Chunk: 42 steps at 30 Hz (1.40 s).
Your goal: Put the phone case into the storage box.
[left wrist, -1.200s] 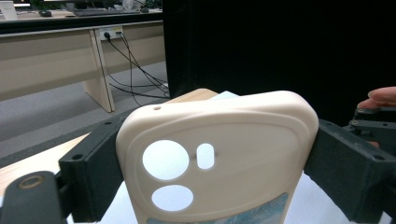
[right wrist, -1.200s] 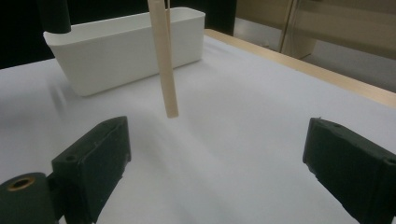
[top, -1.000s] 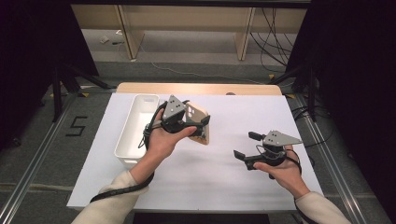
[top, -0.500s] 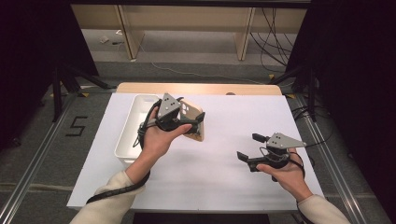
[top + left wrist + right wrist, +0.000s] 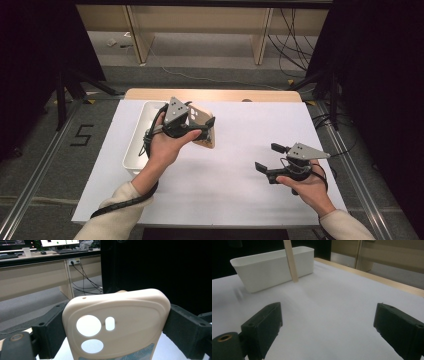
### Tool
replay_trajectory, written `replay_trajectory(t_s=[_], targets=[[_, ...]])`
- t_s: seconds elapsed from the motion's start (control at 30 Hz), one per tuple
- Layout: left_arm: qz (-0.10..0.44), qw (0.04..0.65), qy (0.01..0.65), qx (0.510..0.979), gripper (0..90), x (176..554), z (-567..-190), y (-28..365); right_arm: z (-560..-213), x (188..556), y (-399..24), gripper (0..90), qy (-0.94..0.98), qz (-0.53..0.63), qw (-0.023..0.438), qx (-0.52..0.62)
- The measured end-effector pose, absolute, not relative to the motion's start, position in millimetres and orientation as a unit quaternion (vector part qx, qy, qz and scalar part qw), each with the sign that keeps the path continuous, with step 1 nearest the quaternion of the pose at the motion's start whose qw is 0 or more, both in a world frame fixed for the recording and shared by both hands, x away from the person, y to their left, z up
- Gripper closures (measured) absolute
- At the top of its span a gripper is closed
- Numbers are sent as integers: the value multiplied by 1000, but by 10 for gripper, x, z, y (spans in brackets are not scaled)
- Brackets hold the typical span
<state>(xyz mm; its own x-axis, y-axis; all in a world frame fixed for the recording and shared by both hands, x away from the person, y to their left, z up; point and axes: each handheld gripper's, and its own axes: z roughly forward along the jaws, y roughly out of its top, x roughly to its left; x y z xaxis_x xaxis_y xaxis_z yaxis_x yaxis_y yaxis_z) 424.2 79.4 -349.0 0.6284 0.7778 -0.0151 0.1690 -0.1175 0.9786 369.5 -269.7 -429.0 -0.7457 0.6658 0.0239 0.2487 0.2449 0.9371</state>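
Phone case (image 5: 117,322), beige, sits clamped between the raised left gripper's (image 5: 192,125) jaws beside the white bin (image 5: 140,145); right gripper (image 5: 272,160) hovers low over the worktop (image 5: 240,180), jaws apart.

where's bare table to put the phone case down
Free: the white sheet between the white bin and the right gripper, and the far right stretch behind that gripper. Crowded: the left side, where the bin sits and the left gripper holds the phone case beside it.
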Motion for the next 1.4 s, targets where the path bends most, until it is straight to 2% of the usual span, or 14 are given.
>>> replay_trajectory(t_s=[1.4], targets=[[300,562,367,678,109,4311,-3339,1090,-4314,3692,-2686,114,768,534,187,300]])
